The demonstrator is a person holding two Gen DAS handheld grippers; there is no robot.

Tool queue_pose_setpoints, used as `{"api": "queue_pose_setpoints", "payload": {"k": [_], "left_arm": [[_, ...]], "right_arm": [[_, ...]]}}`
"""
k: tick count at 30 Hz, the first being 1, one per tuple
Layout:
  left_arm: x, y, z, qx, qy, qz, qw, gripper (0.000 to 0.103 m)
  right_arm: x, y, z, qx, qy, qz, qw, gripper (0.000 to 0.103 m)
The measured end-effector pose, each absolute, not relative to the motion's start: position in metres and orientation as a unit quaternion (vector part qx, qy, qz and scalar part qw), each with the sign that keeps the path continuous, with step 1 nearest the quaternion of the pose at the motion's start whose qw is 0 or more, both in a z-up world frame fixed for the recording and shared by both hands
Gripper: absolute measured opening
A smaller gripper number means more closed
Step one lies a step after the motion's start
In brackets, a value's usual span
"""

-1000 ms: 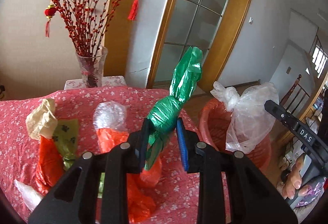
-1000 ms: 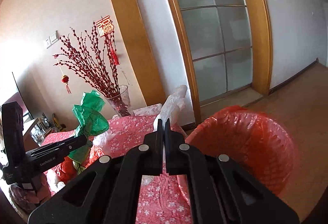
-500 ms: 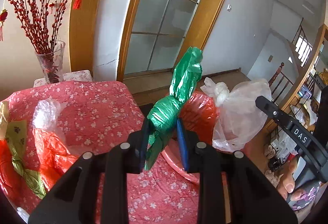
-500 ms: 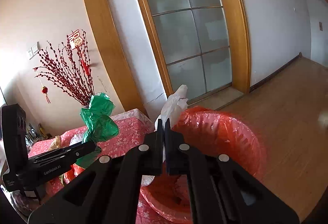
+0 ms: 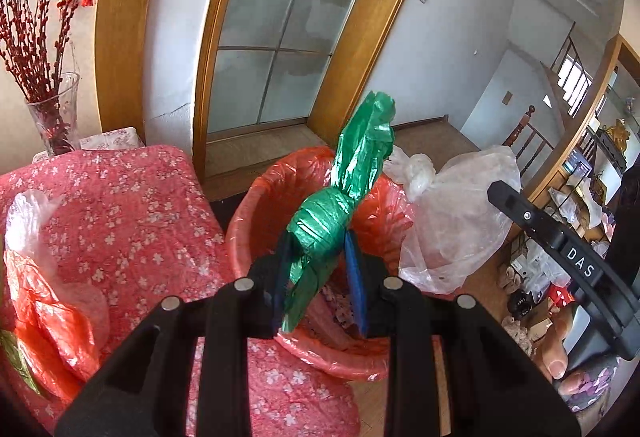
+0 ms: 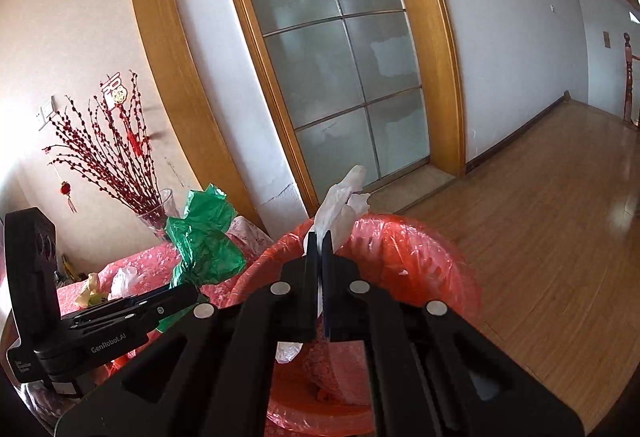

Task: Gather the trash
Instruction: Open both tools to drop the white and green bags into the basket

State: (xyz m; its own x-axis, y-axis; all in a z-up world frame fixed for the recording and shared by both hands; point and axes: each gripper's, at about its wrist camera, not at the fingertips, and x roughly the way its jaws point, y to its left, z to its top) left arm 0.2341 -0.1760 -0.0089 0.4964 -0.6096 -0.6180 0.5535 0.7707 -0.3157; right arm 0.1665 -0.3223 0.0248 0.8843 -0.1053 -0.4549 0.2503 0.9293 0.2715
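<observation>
Your left tongs [image 5: 320, 277] pinch the green bag [image 5: 326, 221] and your right tongs [image 6: 318, 277] pinch the clear bag [image 5: 452, 221], both over the red bin [image 5: 248, 221] mid-frame, not dropped yet, while more bags [image 5: 48, 301] wait on the bench [image 5: 132, 205] at left.

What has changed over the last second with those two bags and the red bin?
Both grippers swung away from the table toward the red-lined bin, which now sits right beneath them. Unchanged: the left gripper stays clamped on the green bag, the right gripper on the clear bag; nothing dropped.
</observation>
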Motion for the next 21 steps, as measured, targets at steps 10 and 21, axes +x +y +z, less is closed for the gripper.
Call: {"api": "queue_pose_setpoints", "payload": {"k": [10,21], "left_arm": [[0.239,-0.199,-0.022,-0.039,0.386,-0.349,0.853,0.029],[0.241,-0.191,-0.038,-0.028,0.396,-0.321,0.860,0.038]], "right_arm": [[0.165,-0.339,0.019,0.175,0.226,-0.103,0.953,0.002],[0.163,-0.346,0.007,0.182,0.238,-0.128,0.945,0.034]]}}
